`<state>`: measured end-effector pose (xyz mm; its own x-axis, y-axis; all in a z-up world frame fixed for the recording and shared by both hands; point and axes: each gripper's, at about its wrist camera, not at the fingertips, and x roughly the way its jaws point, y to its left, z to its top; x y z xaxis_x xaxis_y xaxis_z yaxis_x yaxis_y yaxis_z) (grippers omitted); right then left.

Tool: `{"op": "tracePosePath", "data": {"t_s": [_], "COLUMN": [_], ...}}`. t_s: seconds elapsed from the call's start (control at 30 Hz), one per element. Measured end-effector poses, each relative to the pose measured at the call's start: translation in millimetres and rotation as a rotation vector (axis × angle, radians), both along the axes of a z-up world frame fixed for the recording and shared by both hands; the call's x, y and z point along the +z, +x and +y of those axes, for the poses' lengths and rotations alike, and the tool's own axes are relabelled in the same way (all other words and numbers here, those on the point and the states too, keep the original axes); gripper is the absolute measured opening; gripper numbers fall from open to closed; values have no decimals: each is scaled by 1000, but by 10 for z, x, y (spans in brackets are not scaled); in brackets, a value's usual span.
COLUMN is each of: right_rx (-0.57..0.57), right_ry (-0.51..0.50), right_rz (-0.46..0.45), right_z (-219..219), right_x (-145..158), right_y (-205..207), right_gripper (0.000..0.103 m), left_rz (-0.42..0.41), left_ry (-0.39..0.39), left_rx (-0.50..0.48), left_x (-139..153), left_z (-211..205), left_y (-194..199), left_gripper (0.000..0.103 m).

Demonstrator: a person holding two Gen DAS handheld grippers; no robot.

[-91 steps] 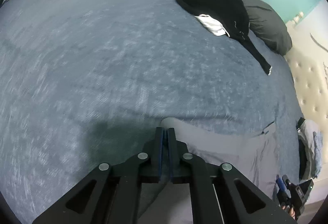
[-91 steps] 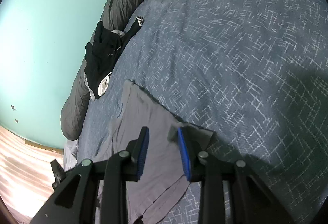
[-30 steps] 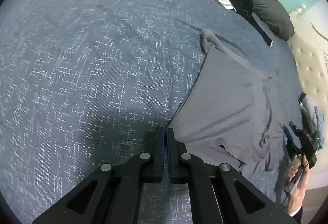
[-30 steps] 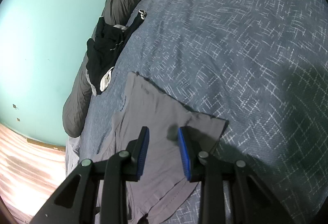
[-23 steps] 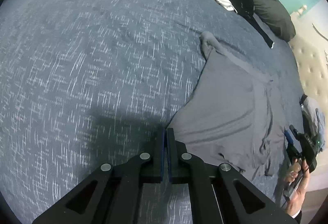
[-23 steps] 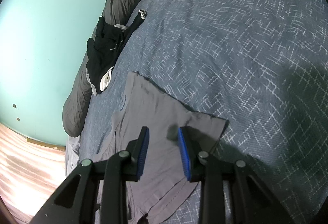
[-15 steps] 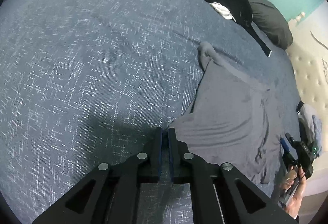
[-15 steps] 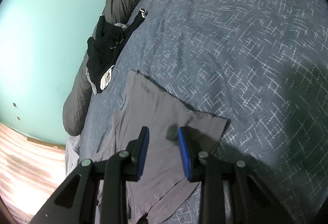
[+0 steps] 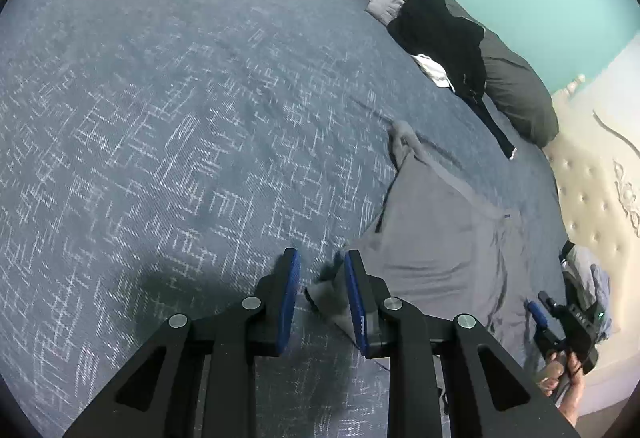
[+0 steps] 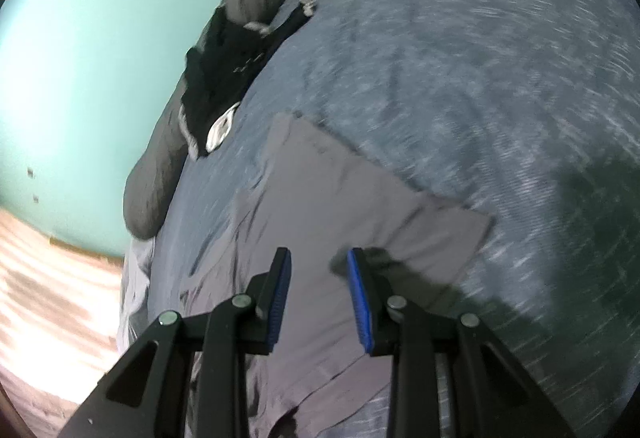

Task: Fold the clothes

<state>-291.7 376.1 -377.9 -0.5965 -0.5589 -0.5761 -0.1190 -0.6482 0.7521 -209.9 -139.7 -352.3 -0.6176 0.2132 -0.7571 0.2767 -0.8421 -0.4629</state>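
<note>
The left wrist view takes in most of the blue-grey bedspread (image 9: 168,141), with the grey garment (image 9: 440,238) spread at 3 to 4 o'clock. Only this view shows the right gripper (image 9: 538,312) from outside, at 4 o'clock past the garment's far edge, the person's hand (image 9: 568,378) wrapped around its handle, and the cream tufted headboard (image 9: 592,189) behind it. The right wrist view is blurred; it alone shows the wooden floor (image 10: 48,278) at 8 o'clock and the wide teal wall (image 10: 104,37).

The left gripper (image 9: 320,290) has its jaws opening, now a narrow gap. A corner of the garment lies between them, close against the right-hand pad, with clear space on the other side. A second ago these jaws were pinched shut on that corner. The right gripper (image 10: 318,292) hangs over the garment (image 10: 340,222), fingers narrowly apart, nothing between them, much as it stood a second ago.

The garment lies flat near the bed's edge, its straight edge running from 12 o'clock toward 3 o'clock in the right wrist view and ending in a square corner. A pile of black clothes (image 9: 444,33) lies against the dark grey pillows (image 9: 516,93) at 1 o'clock in the left view, well apart from the garment. From 7 to 12 o'clock there, the bedspread is bare and flat, giving broad room on that side.
</note>
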Motion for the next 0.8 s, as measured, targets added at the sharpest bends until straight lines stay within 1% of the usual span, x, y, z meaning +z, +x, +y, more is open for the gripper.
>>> {"op": "tracePosePath", "data": {"t_s": [0.03, 0.07, 0.1, 0.17, 0.27, 0.4, 0.53, 0.6, 0.7, 0.8], "right_rx": [26, 54, 79, 129, 191, 294, 431, 498, 583, 652], "right_ry": [8, 17, 31, 50, 101, 168, 241, 274, 350, 385], "right_rz": [9, 17, 24, 48, 73, 88, 90, 77, 64, 64], "right_z": [-73, -148, -223, -390, -655, -1115, -1723, -2011, -2392, -2711], "right_x": [31, 64, 96, 183, 329, 525, 688, 702, 684, 662], "right_y": [-7, -15, -19, -27, -62, -279, -604, -754, -890, -996], "right_gripper": [33, 39, 42, 42, 42, 42, 42, 42, 42, 42], "left_rz": [8, 10, 5, -3, 7, 13, 19, 19, 17, 11], "left_ry": [11, 19, 22, 30, 41, 62, 73, 85, 71, 69], "left_rx": [-1, -5, -7, -10, -14, -7, -3, 6, 1, -3], "left_x": [-16, -32, -49, -75, -100, -111, -121, -124, -112, -130], "left_z": [12, 18, 18, 12, -32, -77, -104, -129, -114, -98], "left_y": [22, 27, 31, 39, 51, 86, 96, 98, 80, 62], "left_gripper": [26, 26, 26, 26, 26, 26, 26, 25, 26, 25]}}
